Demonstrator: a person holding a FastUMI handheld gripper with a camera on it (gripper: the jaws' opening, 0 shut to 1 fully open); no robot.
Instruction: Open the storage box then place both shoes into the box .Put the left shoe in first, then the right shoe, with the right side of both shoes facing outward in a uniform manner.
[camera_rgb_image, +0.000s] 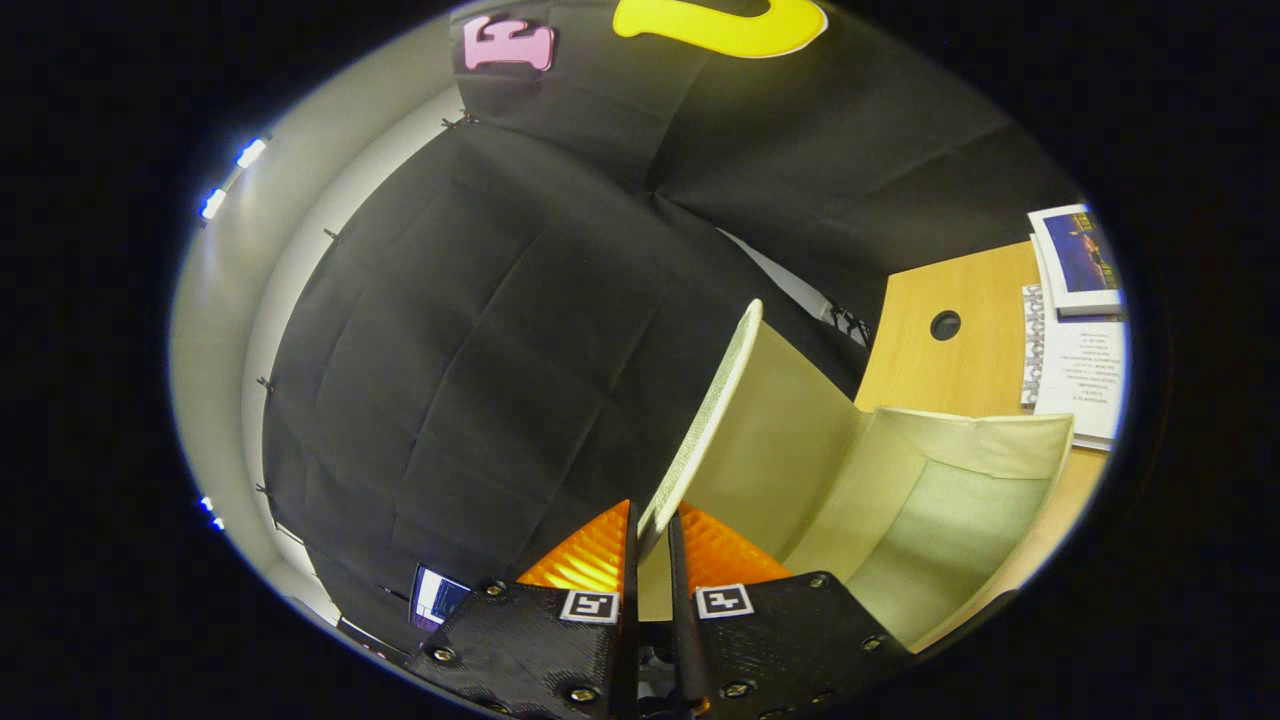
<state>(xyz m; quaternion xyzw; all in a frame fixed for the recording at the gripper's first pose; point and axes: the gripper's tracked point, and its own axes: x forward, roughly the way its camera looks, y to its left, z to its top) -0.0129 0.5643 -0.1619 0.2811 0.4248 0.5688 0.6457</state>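
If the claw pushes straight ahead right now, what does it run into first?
The claw is shut on the box lid, which runs on ahead between its fingers. Past the lid's far edge, probably the black cloth wall, though depth is unclear.

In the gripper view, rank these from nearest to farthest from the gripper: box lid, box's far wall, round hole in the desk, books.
1. Box lid: pinched between the fingers of the gripper, standing raised.
2. Box's far wall: beyond the open box's inside, right of the lid.
3. Round hole: in the desk past the box.
4. Books: at the desk's far right.
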